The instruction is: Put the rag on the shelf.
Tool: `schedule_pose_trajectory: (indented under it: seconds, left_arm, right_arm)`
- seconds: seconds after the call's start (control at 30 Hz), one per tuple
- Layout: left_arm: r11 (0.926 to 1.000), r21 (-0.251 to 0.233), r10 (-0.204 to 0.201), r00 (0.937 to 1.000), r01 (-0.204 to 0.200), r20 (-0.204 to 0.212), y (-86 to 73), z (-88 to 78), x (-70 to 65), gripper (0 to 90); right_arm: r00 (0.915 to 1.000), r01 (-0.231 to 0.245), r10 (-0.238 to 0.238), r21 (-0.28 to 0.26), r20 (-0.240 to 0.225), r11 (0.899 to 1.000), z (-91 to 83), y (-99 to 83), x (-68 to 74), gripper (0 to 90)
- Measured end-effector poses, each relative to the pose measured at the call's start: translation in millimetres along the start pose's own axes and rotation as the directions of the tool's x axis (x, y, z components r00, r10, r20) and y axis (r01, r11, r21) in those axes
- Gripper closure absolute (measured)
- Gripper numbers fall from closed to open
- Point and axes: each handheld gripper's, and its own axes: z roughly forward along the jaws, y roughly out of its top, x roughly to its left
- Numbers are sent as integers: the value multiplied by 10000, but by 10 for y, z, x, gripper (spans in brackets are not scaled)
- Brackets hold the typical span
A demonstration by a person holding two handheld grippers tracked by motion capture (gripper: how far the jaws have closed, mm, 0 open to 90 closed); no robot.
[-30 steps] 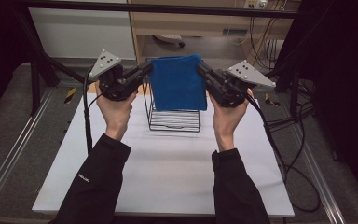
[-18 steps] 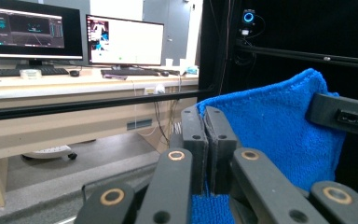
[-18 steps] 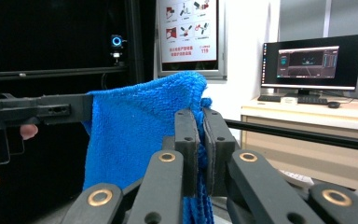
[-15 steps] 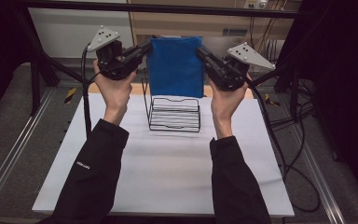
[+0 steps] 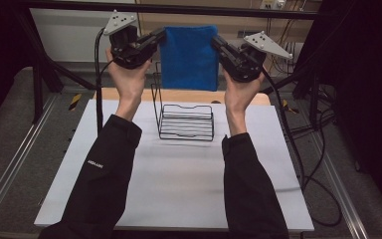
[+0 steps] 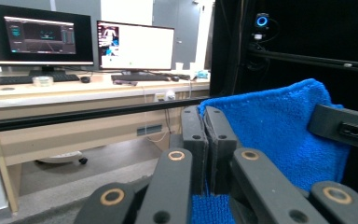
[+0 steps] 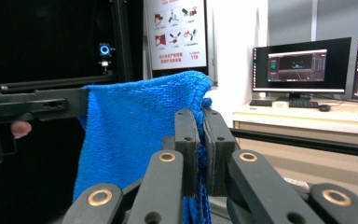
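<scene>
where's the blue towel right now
In the high view the blue towel hangs at top centre, pinched at its upper corners by the left gripper and right gripper, above the black wire rack.

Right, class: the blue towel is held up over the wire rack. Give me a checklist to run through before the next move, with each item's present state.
1. Left gripper shut on the blue towel at its top corner: ok.
2. Right gripper shut on the other top corner: ok.
3. Towel hangs flat between the grippers: ok.
4. Towel's lower edge clear of the wire rack: cannot tell.
5. Rack upright on the white table: ok.
</scene>
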Motion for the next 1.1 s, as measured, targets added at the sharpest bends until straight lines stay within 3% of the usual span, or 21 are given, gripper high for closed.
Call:
schedule_pose_trajectory:
  seconds: [0.17,0.33,0.5,0.6,0.73,0.87,1.1]
  left_arm:
    - [10000,79,6,10000,-5,-98,-24,109,82,877]
    - [9994,56,-350,9993,351,-104,-63,188,177,876]
    - [9995,194,-244,9995,248,-178,-83,258,251,875]
    - [9991,426,96,9993,-80,-365,-95,304,287,876]
    - [9986,529,-51,9994,68,-328,-143,336,368,875]
    - [9978,657,5,9998,8,-196,-231,332,383,875]
    - [9953,919,293,9994,-307,170,-411,259,327,875]
  right_arm:
    - [9999,22,-23,91,106,10000,105,-4,-65,866]
    - [9999,-1,-4,315,133,9995,213,-31,-110,866]
    - [9998,-98,90,494,163,9987,329,-57,-180,866]
    - [9996,-243,237,526,118,9983,413,-81,-219,866]
    - [9999,-139,133,656,90,9977,458,-122,-225,866]
    - [10000,-67,61,916,70,9958,458,-211,-222,864]
    - [9999,-160,156,1176,46,9929,309,-391,-212,863]
